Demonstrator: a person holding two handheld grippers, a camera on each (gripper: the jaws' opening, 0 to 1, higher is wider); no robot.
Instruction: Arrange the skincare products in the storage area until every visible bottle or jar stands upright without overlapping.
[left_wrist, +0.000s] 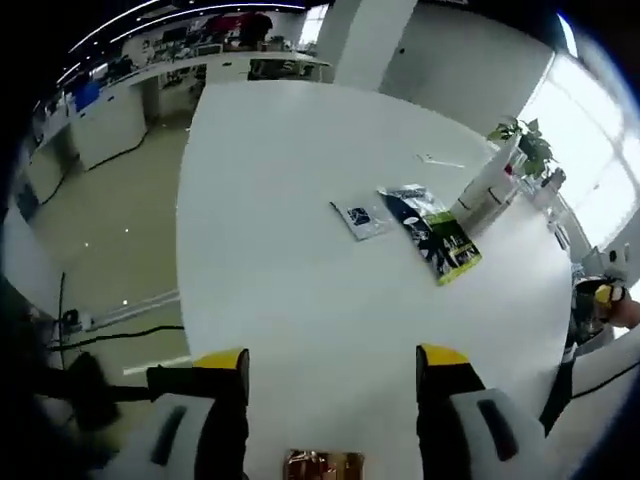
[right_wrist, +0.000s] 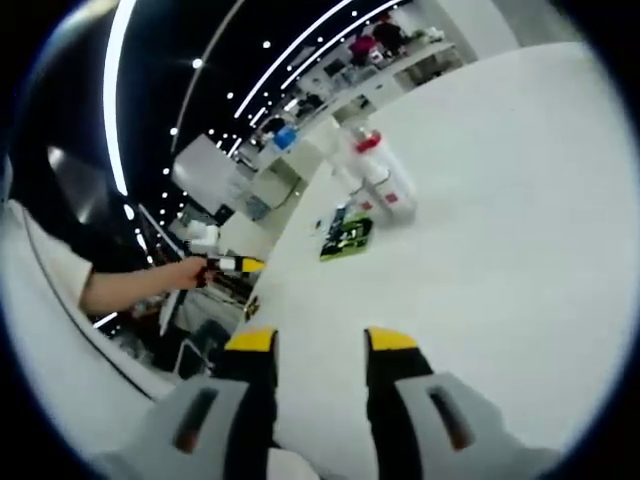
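Two white skincare bottles (left_wrist: 485, 190) stand close together near the table's far right edge; one has a red cap (right_wrist: 368, 143). The same bottles (right_wrist: 380, 180) stand well beyond my right gripper. Beside them lie flat packets: a dark blue and green one (left_wrist: 432, 240), also the green packet (right_wrist: 347, 235), and a small white one (left_wrist: 358, 218). My left gripper (left_wrist: 332, 360) hovers over the near part of the white table (left_wrist: 290, 150), jaws wide apart and holding nothing. My right gripper (right_wrist: 320, 342) is open too, over bare table. The left gripper (right_wrist: 228, 265) appears far left, held in a hand.
A potted green plant (left_wrist: 525, 148) stands just behind the bottles. The right gripper (left_wrist: 600, 295) peeks in at the table's right edge. A person's bare forearm (right_wrist: 120, 285) reaches in from the left. Floor with cables (left_wrist: 110, 335) lies left of the table.
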